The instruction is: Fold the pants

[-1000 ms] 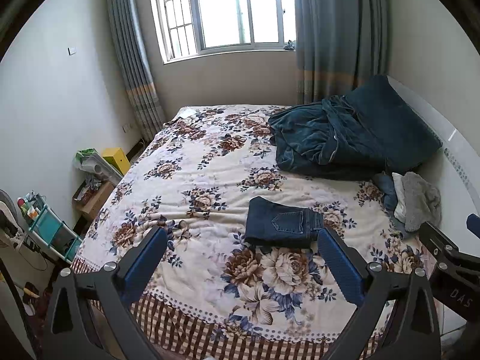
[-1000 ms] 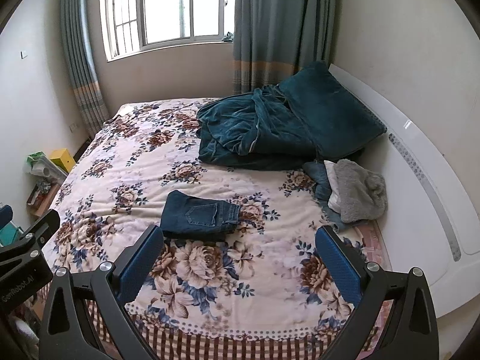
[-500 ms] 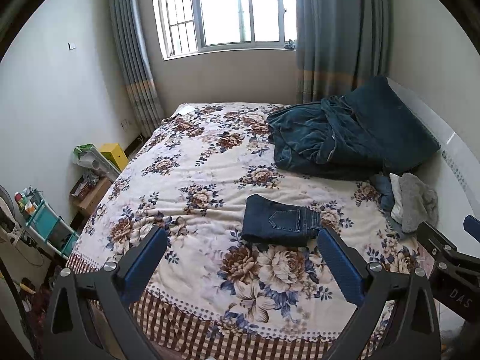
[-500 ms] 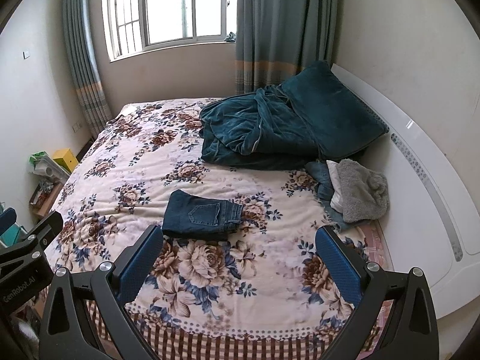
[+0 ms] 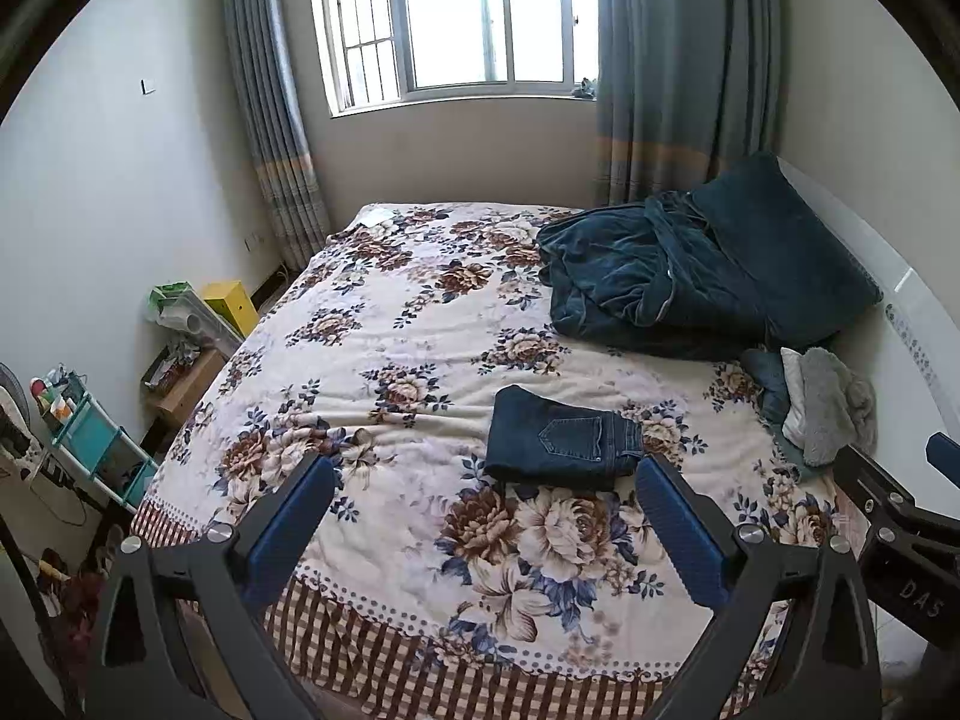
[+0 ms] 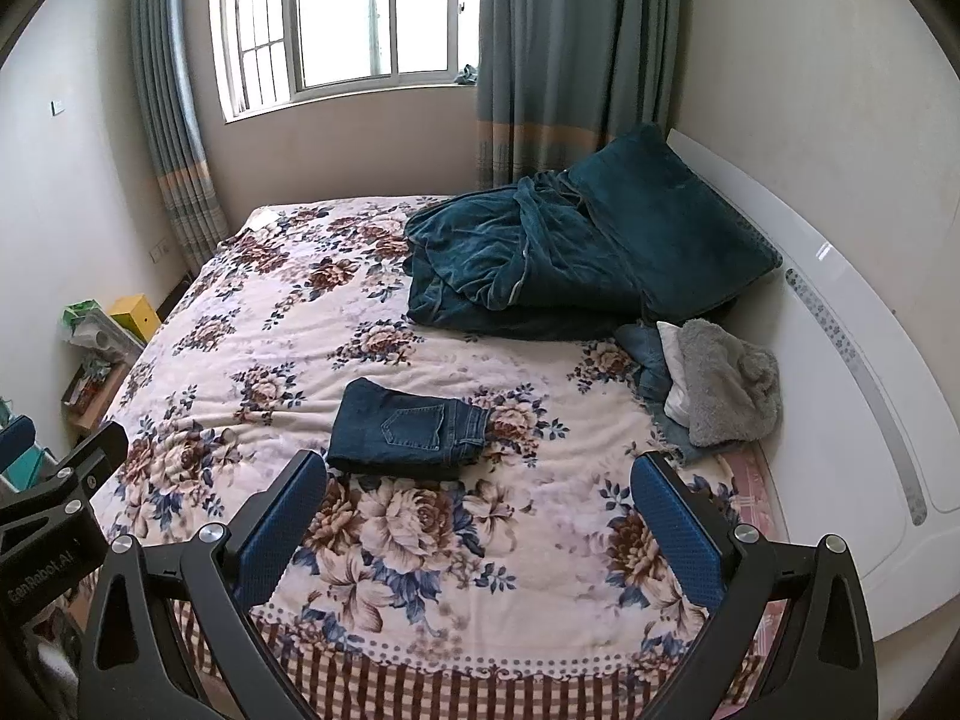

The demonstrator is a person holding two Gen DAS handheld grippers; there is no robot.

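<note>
Denim pants (image 5: 561,441) folded on floral bedspread (image 5: 390,324), left gripper (image 5: 486,525) and right gripper (image 6: 480,519) wide open, empty

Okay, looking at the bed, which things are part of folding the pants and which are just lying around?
Part of the job:
- folded jeans, lying on the floral bedspread
- left gripper, open and empty
- right gripper, open and empty

Just lying around:
- teal blanket and teal pillow near the headboard
- grey fleece pile
- yellow box beside the bed
</note>
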